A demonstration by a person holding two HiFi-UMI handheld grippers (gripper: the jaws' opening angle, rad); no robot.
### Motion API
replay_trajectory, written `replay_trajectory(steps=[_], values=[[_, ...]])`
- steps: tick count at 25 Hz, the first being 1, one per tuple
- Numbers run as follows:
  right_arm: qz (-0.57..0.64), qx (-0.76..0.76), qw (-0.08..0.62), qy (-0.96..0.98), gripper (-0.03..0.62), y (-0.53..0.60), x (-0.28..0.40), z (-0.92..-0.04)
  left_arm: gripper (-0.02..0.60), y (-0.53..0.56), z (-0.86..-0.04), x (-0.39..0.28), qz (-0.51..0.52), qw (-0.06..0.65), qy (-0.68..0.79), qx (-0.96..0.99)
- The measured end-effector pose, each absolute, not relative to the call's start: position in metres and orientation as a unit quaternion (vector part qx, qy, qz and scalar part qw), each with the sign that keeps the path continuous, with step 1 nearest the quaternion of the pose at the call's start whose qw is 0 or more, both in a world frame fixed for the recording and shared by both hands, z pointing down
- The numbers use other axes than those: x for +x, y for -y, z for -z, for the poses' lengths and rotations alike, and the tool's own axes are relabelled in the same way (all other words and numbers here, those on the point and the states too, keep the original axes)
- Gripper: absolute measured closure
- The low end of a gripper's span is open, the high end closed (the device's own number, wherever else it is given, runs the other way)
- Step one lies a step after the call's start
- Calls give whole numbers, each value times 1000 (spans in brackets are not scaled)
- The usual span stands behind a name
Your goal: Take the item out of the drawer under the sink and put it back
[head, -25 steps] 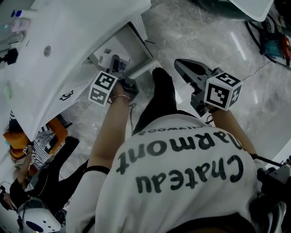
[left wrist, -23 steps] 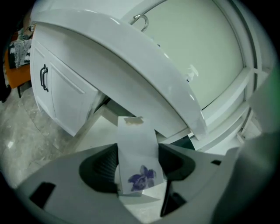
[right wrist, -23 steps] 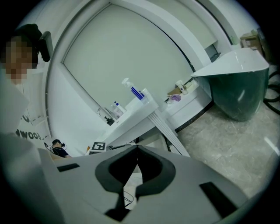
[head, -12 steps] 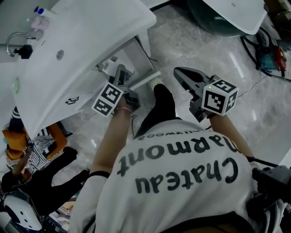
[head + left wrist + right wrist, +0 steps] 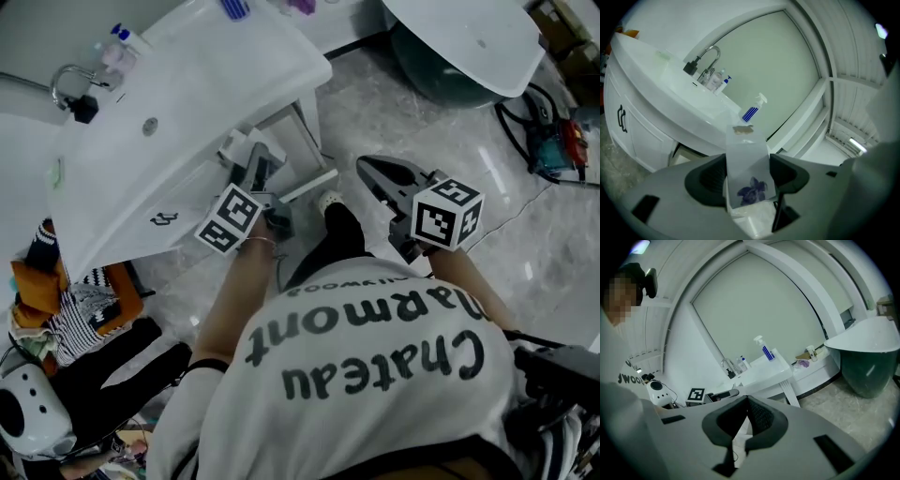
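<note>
Two grippers are in view. The left gripper (image 5: 749,174) is clamped on a white pack (image 5: 746,150) with a purple flower print. The pack stands upright between the jaws, held in the air before the front edge of the sink (image 5: 670,91). On the sink are a tap (image 5: 705,58) and, at its far end, a spray bottle (image 5: 753,108). The right gripper (image 5: 747,401) has its jaws together, with nothing between them.

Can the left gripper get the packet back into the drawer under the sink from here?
Probably yes. The drawer looks open right beside the left gripper, which is shut on the packet, and nothing shows between them. The right gripper, shut and empty, is off to the side.
</note>
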State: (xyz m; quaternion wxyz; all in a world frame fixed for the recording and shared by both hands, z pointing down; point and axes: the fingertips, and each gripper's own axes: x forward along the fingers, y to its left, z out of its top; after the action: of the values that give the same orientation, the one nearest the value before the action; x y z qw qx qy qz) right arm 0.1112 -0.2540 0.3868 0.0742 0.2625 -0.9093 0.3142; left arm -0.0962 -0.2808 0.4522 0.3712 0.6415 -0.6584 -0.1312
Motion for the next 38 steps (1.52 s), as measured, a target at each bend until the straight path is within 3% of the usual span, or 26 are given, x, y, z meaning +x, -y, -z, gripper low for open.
replay_trajectory(steps=[20, 26, 38], values=[[-234, 240, 47, 941, 582, 188, 106, -344, 293, 214, -329, -59, 148, 234, 616, 738], [-231, 195, 29, 953, 582, 171, 79, -325, 293, 178, -301, -59, 157, 207, 617, 743], [-231, 104, 59, 966, 582, 148, 9, -319, 293, 128, -273, -107, 170, 173, 665, 707]])
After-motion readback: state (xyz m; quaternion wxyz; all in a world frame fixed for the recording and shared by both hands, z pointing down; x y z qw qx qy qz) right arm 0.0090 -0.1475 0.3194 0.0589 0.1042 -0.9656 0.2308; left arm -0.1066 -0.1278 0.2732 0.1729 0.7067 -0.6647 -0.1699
